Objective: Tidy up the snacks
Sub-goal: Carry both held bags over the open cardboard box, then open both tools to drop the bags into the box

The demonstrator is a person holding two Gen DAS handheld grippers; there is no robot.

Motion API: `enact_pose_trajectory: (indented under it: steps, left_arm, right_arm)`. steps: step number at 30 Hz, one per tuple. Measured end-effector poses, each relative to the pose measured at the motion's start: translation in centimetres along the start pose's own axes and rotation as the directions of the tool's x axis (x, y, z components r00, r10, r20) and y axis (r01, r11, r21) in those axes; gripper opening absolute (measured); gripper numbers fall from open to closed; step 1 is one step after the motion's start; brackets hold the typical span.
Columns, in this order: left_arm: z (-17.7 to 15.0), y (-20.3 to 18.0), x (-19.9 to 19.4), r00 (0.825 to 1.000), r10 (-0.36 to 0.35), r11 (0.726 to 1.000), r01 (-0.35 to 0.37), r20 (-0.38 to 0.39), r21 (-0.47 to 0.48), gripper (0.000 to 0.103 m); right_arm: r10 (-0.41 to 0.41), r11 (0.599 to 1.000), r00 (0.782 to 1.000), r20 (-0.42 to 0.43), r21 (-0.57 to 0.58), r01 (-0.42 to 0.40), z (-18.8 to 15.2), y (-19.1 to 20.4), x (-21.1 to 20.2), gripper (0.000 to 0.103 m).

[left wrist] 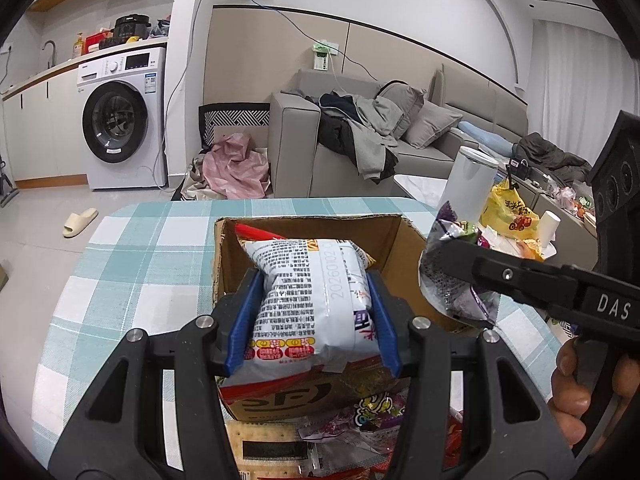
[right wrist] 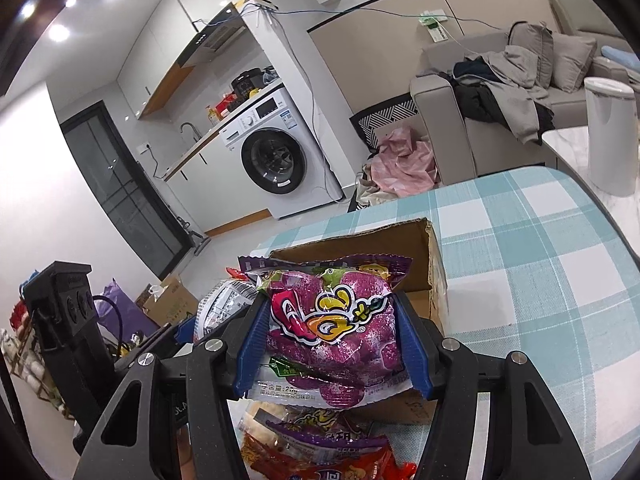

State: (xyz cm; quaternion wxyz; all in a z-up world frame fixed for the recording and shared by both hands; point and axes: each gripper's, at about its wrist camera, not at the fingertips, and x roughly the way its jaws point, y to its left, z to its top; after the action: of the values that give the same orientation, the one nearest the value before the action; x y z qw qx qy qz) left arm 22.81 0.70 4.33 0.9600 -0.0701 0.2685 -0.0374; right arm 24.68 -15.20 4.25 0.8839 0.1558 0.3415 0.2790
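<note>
a white snack packet (left wrist: 316, 300) is clamped in the left gripper (left wrist: 314, 304) over the cardboard box (left wrist: 400, 240); a purple snack packet (right wrist: 332, 320) is clamped in the right gripper (right wrist: 332, 336).

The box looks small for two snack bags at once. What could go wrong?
The left claw holds a white snack bag and the right claw holds a purple snack bag, both near the cardboard box. The claws might bump, or a bag could catch the box rim and fall onto the checked tablecloth.
</note>
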Motion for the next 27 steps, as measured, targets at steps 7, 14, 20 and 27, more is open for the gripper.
enact_pose_trajectory:
  steps: [7,14,20,27]
  left_arm:
    - [-0.2,0.2,0.8,1.0,-0.003,1.0,0.003,-0.004,-0.002,0.049]
    - [-0.3,0.1,1.7,1.0,-0.002,1.0,0.002,-0.01,0.007,0.049]
    - [-0.1,-0.1,2.3,1.0,-0.002,1.0,0.002,-0.019,0.011,0.049]
    - [-0.1,-0.5,1.9,1.0,0.004,0.999,-0.003,-0.014,0.038,0.06]
  right_arm:
    - [-0.004,0.999,1.0,-0.012,0.05,0.004,0.3,-0.9,1.4,0.06]
    - [-0.01,0.998,1.0,-0.012,0.059,0.011,0.3,-1.1,2.0,0.061]
    - [-0.017,0.997,1.0,-0.021,0.077,0.019,0.3,-1.4,2.7,0.061]
    - [-0.028,0.999,1.0,-0.006,0.04,0.028,0.3,-1.1,1.9,0.073]
